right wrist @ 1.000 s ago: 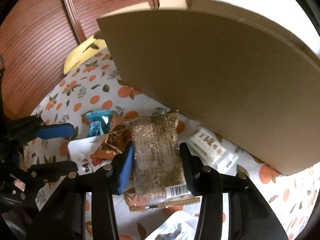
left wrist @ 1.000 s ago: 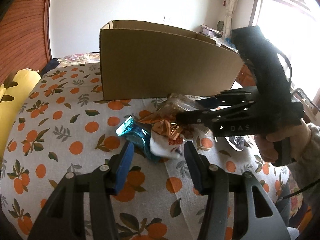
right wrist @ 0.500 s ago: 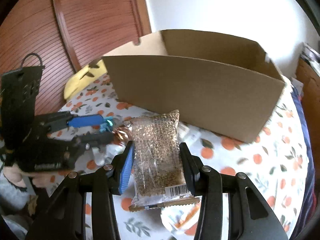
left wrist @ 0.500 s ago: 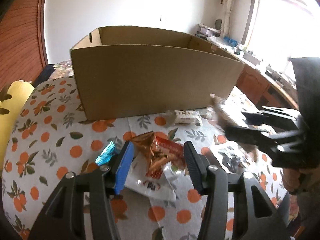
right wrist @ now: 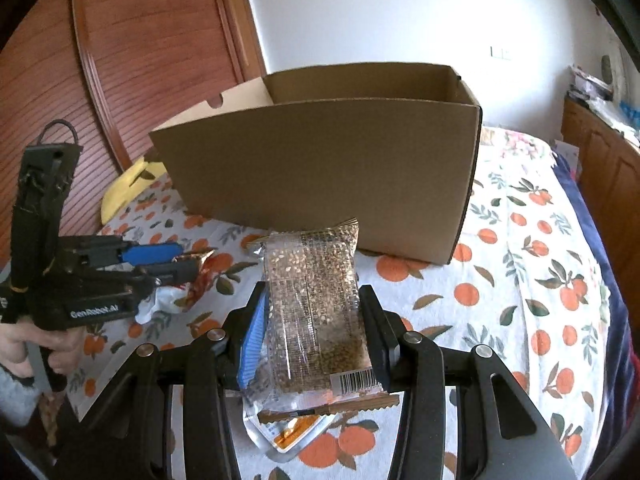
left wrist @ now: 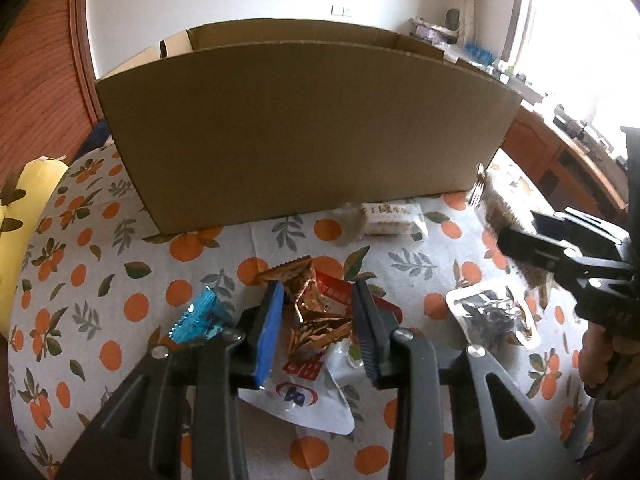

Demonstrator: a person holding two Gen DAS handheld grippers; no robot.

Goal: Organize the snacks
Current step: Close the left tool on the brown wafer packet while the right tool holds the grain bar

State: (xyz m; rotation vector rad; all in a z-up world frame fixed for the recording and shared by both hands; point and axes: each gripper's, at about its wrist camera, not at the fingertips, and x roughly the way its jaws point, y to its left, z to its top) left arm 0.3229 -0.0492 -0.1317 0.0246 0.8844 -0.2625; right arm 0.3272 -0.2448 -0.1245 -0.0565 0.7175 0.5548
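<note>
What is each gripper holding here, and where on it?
Right gripper clamps the seed bar packet across its long sides. Left gripper, jaws just closing, straddles the orange wrapper; grip cannot be told.

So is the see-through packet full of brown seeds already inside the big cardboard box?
No, the see-through seed packet is pinched in the right gripper, in front of the cardboard box.

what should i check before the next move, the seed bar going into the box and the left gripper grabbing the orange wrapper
1. Right gripper shut on seed bar: ok.
2. Box open on top: ok.
3. Room inside box: cannot tell, floor hidden.
4. Orange wrapper between the left gripper jaws, which have just been closing: ok.
5. Left pads pressing on wrapper: cannot tell.
6. Grippers apart from each other: ok.
</note>
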